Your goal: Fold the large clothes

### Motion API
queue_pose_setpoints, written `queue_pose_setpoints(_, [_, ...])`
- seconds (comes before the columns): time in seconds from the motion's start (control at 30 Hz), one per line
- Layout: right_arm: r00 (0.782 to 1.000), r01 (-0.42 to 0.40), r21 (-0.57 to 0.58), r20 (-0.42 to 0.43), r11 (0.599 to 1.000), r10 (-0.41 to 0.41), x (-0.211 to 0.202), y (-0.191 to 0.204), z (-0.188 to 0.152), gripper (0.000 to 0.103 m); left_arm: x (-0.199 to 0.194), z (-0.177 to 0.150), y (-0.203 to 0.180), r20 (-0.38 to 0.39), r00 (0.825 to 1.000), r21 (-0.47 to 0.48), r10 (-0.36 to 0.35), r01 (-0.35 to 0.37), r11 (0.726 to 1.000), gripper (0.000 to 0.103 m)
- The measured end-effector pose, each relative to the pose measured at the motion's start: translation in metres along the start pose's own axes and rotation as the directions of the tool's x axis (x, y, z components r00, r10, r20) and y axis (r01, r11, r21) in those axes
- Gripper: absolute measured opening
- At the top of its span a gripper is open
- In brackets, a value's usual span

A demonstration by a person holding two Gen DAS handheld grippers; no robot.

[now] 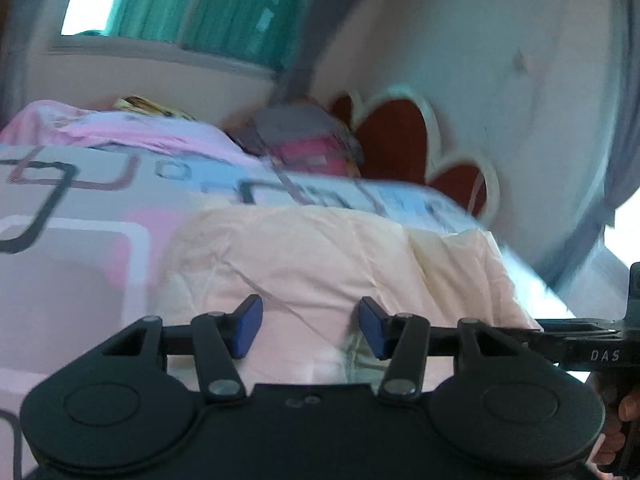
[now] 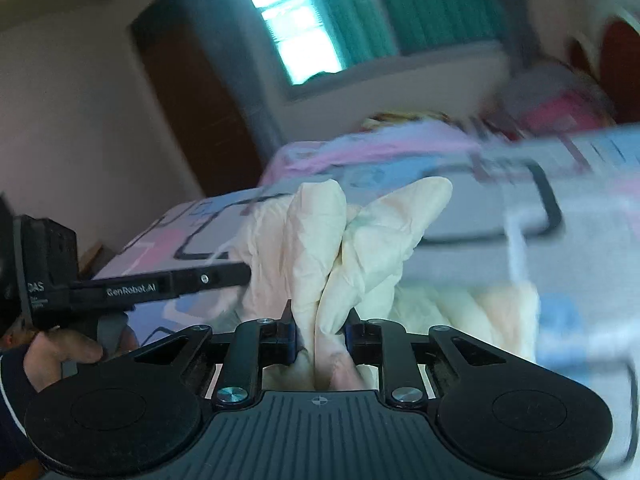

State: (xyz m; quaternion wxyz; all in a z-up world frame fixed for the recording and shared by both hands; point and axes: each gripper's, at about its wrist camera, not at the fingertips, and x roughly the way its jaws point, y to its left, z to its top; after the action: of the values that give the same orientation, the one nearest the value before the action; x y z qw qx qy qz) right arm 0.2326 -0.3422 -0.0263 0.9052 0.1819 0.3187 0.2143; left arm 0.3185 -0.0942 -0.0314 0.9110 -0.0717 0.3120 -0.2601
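Observation:
A pale cream-pink garment (image 1: 320,256) lies spread on the patterned bed cover (image 1: 72,280). My left gripper (image 1: 310,328) hovers over its near edge; the blue pads stand apart and the cloth lies flat under the gap, not pinched. In the right wrist view my right gripper (image 2: 322,332) is shut on a bunched fold of the same garment (image 2: 320,232), which rises in two crumpled peaks above the fingers. The left gripper's black body (image 2: 132,290) reaches in from the left, held by a hand (image 2: 60,354).
Pink bedding (image 1: 132,128) and a heap of pillows (image 1: 312,140) lie at the far end of the bed. A red and white scalloped headboard (image 1: 400,136) stands against the wall. A window with green curtains (image 2: 420,8) and a dark door (image 2: 192,92) are behind.

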Motion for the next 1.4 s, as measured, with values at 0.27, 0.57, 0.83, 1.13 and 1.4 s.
queue_pose_setpoints(0.27, [0.999,0.041,0.361,-0.003,0.932,-0.043,0.012,-0.078,-0.052,0.023,0.068,-0.01,-0.053,-0.167,0.984,0.145,0.063,-0.038,0.989,0.051])
queue_pose_setpoints(0.57, [0.965,0.246,0.258,0.031,0.934,-0.262,-0.027,-0.06,0.008,0.074,0.019,-0.003,-0.044,-0.055,0.997,0.156,0.053,-0.044,0.987,0.06])
queue_pose_setpoints(0.83, [0.966,0.249,-0.005,-0.074,0.968,-0.249,0.042,-0.001,0.087,0.039,0.026,0.037,0.016,0.008,0.999,-0.015,0.051,-0.051,0.999,0.053])
queue_pose_setpoints(1.13, [0.855,0.432,0.023,-0.328,0.901,-0.402,0.093,-0.054,0.013,0.033,0.108,0.016,-0.012,-0.251,0.966,0.076,-0.066,0.088,0.993,0.046])
queue_pose_setpoints(1.4, [0.907,0.384,0.17,-0.254,0.907,-0.337,0.057,-0.076,0.009,0.034,0.098,0.005,-0.007,-0.236,0.97,0.094,-0.061,0.085,0.992,0.046])
